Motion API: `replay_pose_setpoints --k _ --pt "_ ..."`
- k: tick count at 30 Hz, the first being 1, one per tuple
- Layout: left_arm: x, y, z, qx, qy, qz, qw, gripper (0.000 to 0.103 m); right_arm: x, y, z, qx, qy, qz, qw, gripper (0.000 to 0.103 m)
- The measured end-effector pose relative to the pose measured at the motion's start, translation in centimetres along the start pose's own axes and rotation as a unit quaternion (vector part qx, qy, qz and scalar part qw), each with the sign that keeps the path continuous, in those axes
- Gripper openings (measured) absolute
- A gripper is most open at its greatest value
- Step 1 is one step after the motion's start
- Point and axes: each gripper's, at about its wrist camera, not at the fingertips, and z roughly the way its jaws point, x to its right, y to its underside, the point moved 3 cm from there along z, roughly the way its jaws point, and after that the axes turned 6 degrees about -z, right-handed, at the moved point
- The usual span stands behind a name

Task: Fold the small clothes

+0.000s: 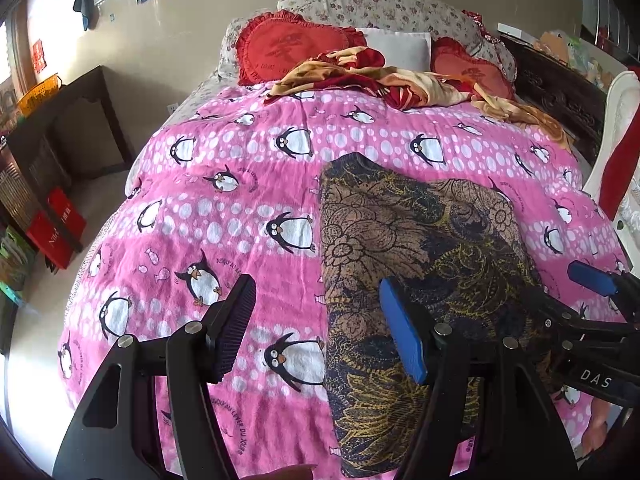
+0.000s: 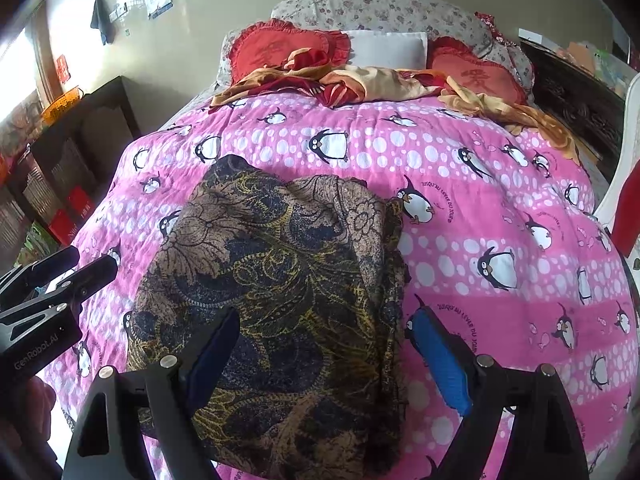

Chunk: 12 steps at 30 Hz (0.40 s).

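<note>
The dark floral garment [image 2: 280, 280] lies flattened at the centre of the right wrist view, on the pink penguin blanket [image 2: 500, 220] of the bed. Both tools hang above it with jaws spread and empty — the right tool [image 2: 328, 352] straddling its lower right edge, the left tool [image 1: 316, 332] at its left edge. To fold cleanly, I would pinch both near corners together and carry them evenly up-frame.

You get bright daylight from the window [image 1: 10, 52] at left; wall [image 1: 192, 12] glares, edges bow and darken, focus stays sharp.
</note>
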Motion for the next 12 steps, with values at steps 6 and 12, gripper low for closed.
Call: replay_pose_setpoints --k 6,12 --pt "0.0 0.0 0.5 -0.002 0.006 -0.003 1.0 0.065 -0.1 0.0 0.7 -0.008 -0.002 -0.001 1.0 0.086" --pt "-1.3 -0.6 1.8 -0.013 0.015 -0.025 0.9995 0.065 0.9 -0.2 1.7 -0.011 -0.004 -0.003 1.0 0.086"
